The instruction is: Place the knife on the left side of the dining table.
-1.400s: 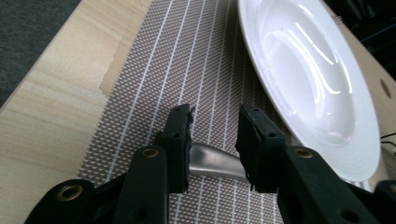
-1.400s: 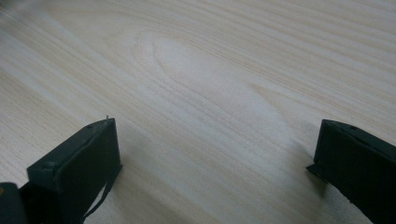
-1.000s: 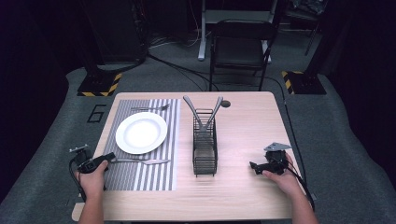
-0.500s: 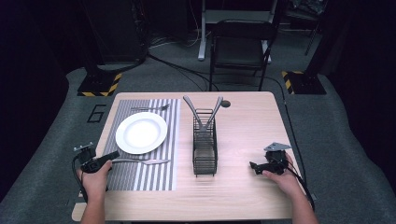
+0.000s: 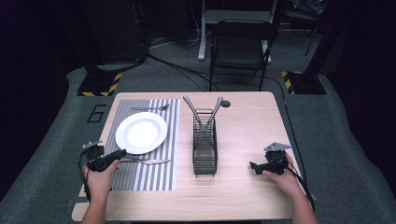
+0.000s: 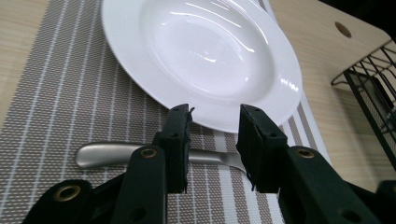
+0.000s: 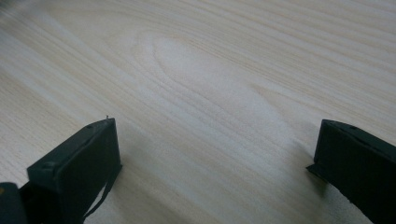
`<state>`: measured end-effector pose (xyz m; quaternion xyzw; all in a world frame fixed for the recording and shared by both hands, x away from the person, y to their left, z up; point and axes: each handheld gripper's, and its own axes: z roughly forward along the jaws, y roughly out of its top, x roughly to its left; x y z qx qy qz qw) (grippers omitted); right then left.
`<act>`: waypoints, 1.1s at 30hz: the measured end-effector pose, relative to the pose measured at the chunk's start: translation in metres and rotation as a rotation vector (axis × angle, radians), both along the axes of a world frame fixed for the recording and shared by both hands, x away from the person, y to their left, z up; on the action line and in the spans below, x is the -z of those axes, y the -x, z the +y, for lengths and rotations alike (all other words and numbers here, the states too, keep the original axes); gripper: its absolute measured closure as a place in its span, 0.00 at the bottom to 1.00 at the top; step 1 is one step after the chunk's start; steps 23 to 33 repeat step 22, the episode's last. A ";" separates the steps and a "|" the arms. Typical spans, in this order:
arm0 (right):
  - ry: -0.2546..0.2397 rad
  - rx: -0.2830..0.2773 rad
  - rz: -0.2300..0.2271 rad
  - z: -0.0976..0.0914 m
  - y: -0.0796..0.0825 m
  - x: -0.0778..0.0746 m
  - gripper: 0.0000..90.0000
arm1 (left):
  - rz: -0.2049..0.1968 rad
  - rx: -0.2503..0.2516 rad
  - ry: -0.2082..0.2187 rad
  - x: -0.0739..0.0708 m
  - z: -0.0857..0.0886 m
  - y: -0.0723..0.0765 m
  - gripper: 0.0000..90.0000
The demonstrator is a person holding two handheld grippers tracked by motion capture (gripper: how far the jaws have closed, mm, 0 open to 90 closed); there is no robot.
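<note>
A white plate (image 5: 141, 132) sits on a grey striped placemat (image 5: 154, 177) on the left half of the wooden table. A silver utensil (image 5: 148, 161) lies on the mat just in front of the plate, and a fork (image 5: 149, 108) lies beyond it. My left gripper (image 5: 122, 154) hovers at the utensil's handle end. In the left gripper view the left gripper (image 6: 215, 112) stands open over the handle (image 6: 95, 154), with the plate (image 6: 210, 60) rim right behind its tips. My right gripper (image 5: 252, 164) rests low on the right side; the right gripper (image 7: 215, 126) is wide open over bare wood.
A black wire caddy (image 5: 204, 145) stands mid-table with two grey utensils (image 5: 190, 108) leaning out of its far end. The caddy's corner (image 6: 373, 88) shows at the right in the left gripper view. A dark chair (image 5: 240, 46) stands beyond the table's far edge.
My left gripper has shifted a little to the right, closer to the utensil and the plate. The right gripper has stayed where it was.
</note>
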<state>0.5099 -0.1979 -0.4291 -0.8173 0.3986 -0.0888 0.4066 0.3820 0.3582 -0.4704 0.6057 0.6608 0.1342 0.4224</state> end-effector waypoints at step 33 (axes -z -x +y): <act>0.011 -0.007 0.001 0.001 0.000 0.000 0.00 | -0.024 0.189 -0.111 0.019 -0.034 0.008 0.58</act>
